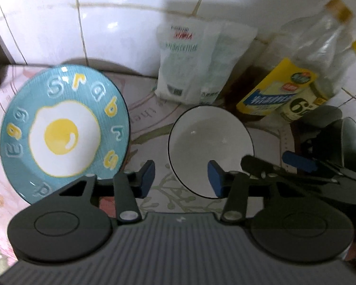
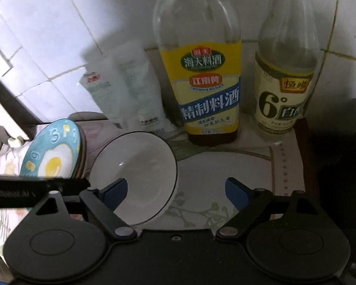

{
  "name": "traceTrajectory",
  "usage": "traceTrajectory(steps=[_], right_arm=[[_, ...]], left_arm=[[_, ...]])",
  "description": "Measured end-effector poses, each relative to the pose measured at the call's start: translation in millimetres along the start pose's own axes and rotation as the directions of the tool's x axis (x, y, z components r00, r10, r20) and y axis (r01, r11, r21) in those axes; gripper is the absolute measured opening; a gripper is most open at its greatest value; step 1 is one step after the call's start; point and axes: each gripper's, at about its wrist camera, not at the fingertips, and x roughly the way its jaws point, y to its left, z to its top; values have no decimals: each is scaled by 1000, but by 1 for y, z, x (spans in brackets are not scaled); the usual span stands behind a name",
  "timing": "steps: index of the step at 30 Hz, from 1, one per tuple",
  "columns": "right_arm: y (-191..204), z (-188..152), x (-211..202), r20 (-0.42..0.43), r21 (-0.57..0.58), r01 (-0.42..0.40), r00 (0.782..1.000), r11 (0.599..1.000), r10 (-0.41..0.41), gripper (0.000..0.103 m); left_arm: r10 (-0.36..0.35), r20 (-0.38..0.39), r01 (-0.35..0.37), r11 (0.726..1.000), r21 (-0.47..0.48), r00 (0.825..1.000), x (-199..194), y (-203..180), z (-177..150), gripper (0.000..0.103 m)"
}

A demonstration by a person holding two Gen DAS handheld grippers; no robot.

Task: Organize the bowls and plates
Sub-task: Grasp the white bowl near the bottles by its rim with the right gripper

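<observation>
Right gripper gapes wide and empty; left gripper is half-open, empty. White bowl, glazed, slippery, breakable: pinch its rim at five o'clock.

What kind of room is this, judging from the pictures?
Most likely a home kitchen counter. White wall tiles stand behind it, a cooking wine bottle and a vinegar bottle stand at the back, and an egg-pattern plate and a white bowl sit on a flowered cloth.
</observation>
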Motion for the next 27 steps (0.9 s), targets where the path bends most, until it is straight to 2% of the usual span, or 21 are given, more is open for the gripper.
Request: traceTrajectory(steps=[2,6,11,13,16,18,19,20,22,27], right_arm=[[-6,3,9,-12,46,-6,1000,999,7,86],[-14,7,29,-44,101,-55,997,993,59,79],[-16,1,39,-23,162,-103,994,981,108,78],[-17,-1,42,-17,198,-136,990,971,142,77],[-19,-4,53,-41,246,-129,989,961,143,59],[-23,-8,61,-64,279,-114,989,954,137,27],[-25,-10,64,-78,291,-113,987,950,142,19],[-26,-12,66,-79,305,-129,984,943,160,16],[-26,-16,62,-70,318,-132,984,939,162,16],[-21,-22,44,-40,303,-136,987,943,155,17]], left_arm=[[12,-16,-13,1000,-20,1000,9,0,0,37],[52,-35,-54,998,-36,998,24,1,1,31],[65,-63,-67,997,-42,996,39,1,-1,17],[42,-76,-48,996,-74,996,45,4,-2,13],[24,-71,-32,994,-105,997,47,7,-5,12],[21,-66,-28,993,-113,998,46,8,-6,12],[17,-63,-25,992,-120,998,46,9,-6,12],[15,-62,-23,991,-129,998,46,9,-7,12],[13,-71,-22,991,-134,997,44,9,-9,11],[20,-84,-24,998,-52,996,30,1,-19,11]])
